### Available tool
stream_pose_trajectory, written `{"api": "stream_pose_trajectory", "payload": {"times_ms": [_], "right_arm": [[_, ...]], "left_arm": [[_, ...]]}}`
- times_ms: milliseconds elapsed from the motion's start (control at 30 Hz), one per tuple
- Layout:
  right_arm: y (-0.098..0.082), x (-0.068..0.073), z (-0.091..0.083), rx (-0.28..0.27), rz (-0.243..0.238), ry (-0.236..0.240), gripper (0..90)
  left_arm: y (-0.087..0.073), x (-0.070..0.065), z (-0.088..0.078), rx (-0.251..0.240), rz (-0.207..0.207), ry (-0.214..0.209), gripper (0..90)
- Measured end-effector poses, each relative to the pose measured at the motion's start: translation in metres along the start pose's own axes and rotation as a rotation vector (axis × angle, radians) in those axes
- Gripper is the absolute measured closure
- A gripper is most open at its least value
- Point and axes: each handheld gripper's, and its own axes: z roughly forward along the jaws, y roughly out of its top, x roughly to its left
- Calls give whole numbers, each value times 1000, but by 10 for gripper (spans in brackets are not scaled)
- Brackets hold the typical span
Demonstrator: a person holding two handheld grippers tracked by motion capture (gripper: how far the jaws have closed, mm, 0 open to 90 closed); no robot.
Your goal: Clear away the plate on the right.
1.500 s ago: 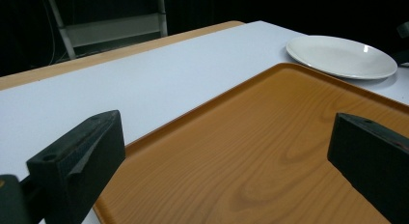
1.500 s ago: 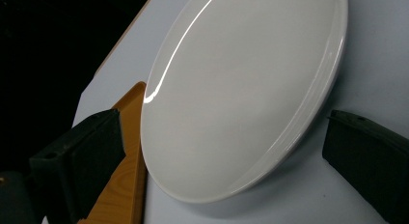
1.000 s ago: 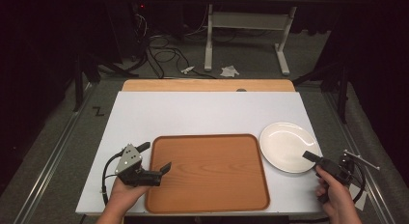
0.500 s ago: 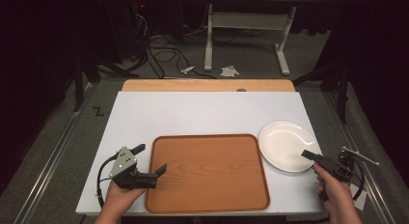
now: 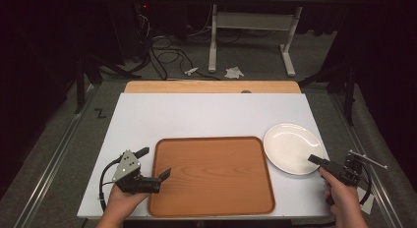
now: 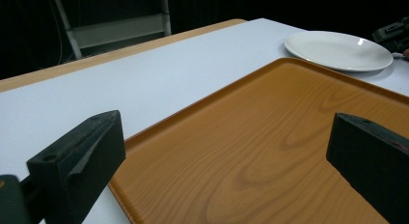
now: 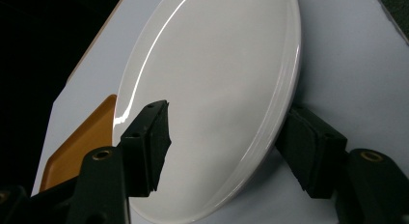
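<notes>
Both tools gape wide, gripping nothing. At lower left, my left tool straddles the wooden tray's left rim; at lower right, my right tool straddles the white plate's near edge on the bench.

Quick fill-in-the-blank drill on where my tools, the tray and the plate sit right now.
1. The left tool has its jaws open astride the wooden tray's ____ edge.
2. The white plate lies on the table to the tray's ____.
3. The right tool straddles the plate's ____.

Missing: left; right; rim
</notes>
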Motion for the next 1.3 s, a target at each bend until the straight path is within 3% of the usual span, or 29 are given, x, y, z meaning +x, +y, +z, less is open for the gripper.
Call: {"api": "stream_pose_trajectory", "payload": {"times_ms": [167,367,600,767,967,1100,1300], "right_arm": [[0,-2,-1,1,-12,-11,455],[1,-6,-2,6,12,-19,562],[1,-7,-2,5,5,-9,544],[-1,-4,-2,-1,-32,-36,563],[1,-5,-2,8,0,-48,657],[1,-9,-2,10,-7,-73,769],[3,-14,-3,18,42,-40,804]], "left_arm": [[0,0,0,-2,-2,-2,9],[-2,0,3,6,-8,-7,11],[-1,0,1,-1,-1,-7,13],[-1,0,1,1,0,-9,16],[-1,0,0,-2,0,-3,16],[-1,0,1,2,-1,-3,18],[-1,-1,1,2,0,-3,19]]}}
